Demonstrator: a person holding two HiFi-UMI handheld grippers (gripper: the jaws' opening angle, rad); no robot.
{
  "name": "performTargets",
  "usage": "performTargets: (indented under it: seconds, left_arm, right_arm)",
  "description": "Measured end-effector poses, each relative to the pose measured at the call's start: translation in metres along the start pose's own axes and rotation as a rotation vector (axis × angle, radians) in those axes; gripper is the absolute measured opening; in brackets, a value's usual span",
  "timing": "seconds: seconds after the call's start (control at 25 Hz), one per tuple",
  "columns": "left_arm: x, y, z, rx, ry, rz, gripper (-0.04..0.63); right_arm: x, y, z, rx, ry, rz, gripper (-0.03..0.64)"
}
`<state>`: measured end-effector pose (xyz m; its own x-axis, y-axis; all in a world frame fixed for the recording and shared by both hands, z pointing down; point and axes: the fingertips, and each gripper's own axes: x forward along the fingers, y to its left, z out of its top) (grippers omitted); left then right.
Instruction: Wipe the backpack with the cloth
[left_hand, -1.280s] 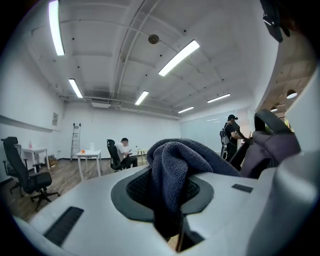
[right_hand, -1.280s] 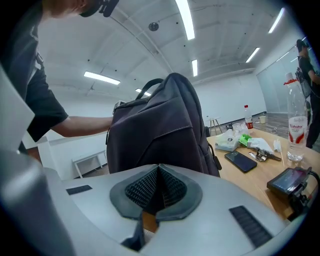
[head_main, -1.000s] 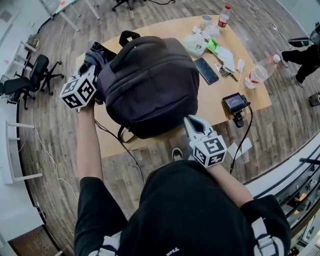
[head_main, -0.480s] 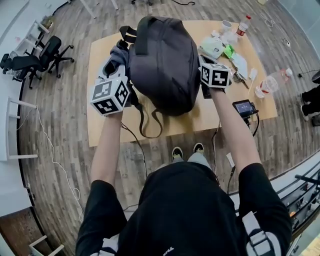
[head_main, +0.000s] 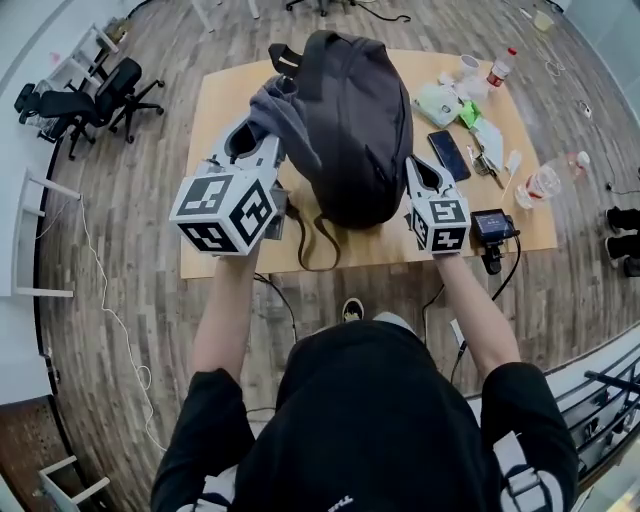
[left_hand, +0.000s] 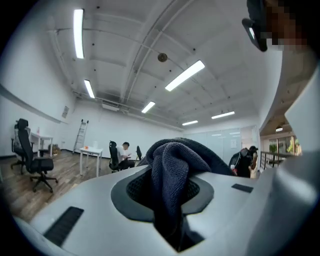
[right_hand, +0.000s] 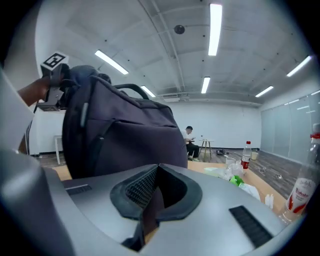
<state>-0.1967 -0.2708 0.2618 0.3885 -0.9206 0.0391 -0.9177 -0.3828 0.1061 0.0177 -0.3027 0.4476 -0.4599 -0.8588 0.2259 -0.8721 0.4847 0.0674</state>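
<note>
Grey-blue cloth (head_main: 283, 112) is bunched tight in the left gripper (head_main: 252, 150), jaws clamped on a thick fold of it, and the loose end is draped against the upper left flank of the backpack (head_main: 355, 110). The bag stands on end near the middle of the tabletop (head_main: 225, 95), handle at the top, straps (head_main: 312, 240) trailing off the near edge.

Over on the other side, the right gripper (head_main: 418, 172) sits low by the bag's right flank, jaws pressed together with nothing I can make out caught between them. Whether it actually touches the fabric, I cannot tell.

Here's the worry: that bag is tall and standing on a narrow base. Push the cloth hard from the left and it could tip to the right, straight into the phone (head_main: 448, 155), the bottle (head_main: 500, 68) and the rest of the clutter. A closed gripper can only brace, not hold, so a firm stroke may slide the bag instead of cleaning it. And those dangling straps could snag an arm and drag the whole thing toward the edge.
</note>
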Motion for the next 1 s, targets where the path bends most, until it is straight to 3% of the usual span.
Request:
performTargets:
  seconds: [0.24,0.44,0.64,0.84,1.0]
  left_arm:
    - [-0.001,-0.024,-0.012,0.19,0.104,0.112,0.092]
    - [-0.012,-0.041,-0.023,0.246,0.112,0.179,0.091]
    - [-0.018,-0.064,-0.044,0.316,0.128,0.222,0.091]
    - [-0.022,-0.087,-0.076,0.308,0.164,0.21,0.091]
    - [-0.025,-0.104,-0.121,0.238,0.232,0.175,0.092]
  right_arm:
    - [-0.043,0.035,0.008,-0.083,-0.045,0.086,0.009]
    - [-0.089,0.044,0.023,-0.099,-0.106,0.11,0.009]
    - [-0.112,0.052,0.01,-0.065,-0.087,0.144,0.009]
    - [-0.124,0.064,-0.007,-0.053,-0.056,0.183,0.009]
    - [-0.133,0.065,-0.019,-0.04,-0.037,0.196,0.009]
